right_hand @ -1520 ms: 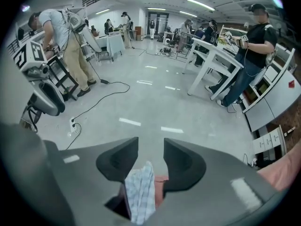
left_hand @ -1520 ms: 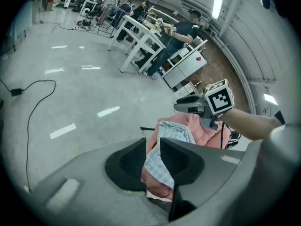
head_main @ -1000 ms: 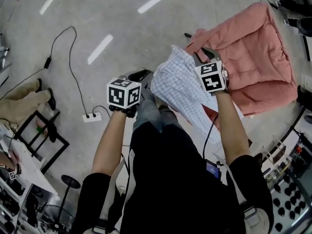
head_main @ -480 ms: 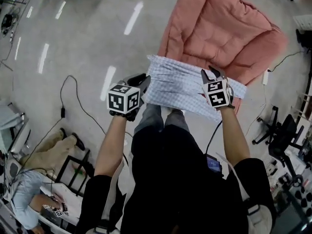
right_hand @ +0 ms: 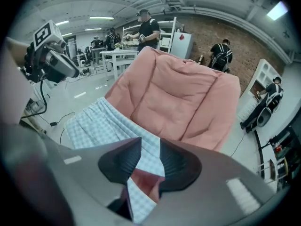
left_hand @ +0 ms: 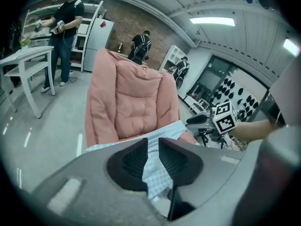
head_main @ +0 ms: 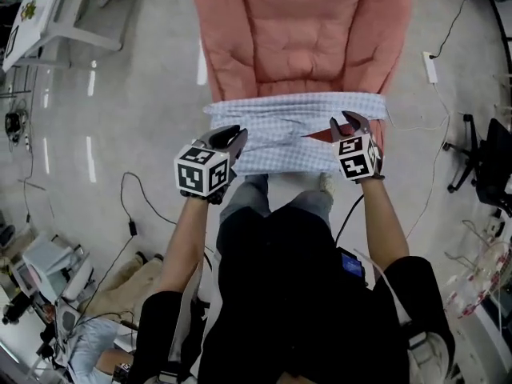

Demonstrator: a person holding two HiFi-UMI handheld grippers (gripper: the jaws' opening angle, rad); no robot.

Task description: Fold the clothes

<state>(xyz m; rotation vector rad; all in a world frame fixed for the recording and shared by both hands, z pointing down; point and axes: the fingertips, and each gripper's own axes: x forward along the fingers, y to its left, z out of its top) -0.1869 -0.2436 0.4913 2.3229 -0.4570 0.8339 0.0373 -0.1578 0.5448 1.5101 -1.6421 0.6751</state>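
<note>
A light-blue checked garment (head_main: pixel 296 130) hangs stretched level between my two grippers, in front of a pink padded lounge chair (head_main: pixel 300 30) on the floor. My left gripper (head_main: pixel 230 137) is shut on its left end and my right gripper (head_main: pixel 348 121) is shut on its right end. In the left gripper view the checked garment (left_hand: pixel 155 175) runs down between the nearly closed jaws of the left gripper (left_hand: pixel 154 157). In the right gripper view the garment (right_hand: pixel 99 121) passes between the jaws of the right gripper (right_hand: pixel 150 160), with pink chair showing below through a gap.
A white power strip (head_main: pixel 430 66) and its cable lie right of the chair. A black office chair (head_main: pixel 488 166) stands at the right edge, a white table (head_main: pixel 48 14) at the upper left. A black cable (head_main: pixel 128 206) trails on the floor. People (left_hand: pixel 66 18) work in the background.
The garment went from a bunched, slanting hang to a wide level spread between the grippers. The view has swung so the pink chair now lies straight ahead.
</note>
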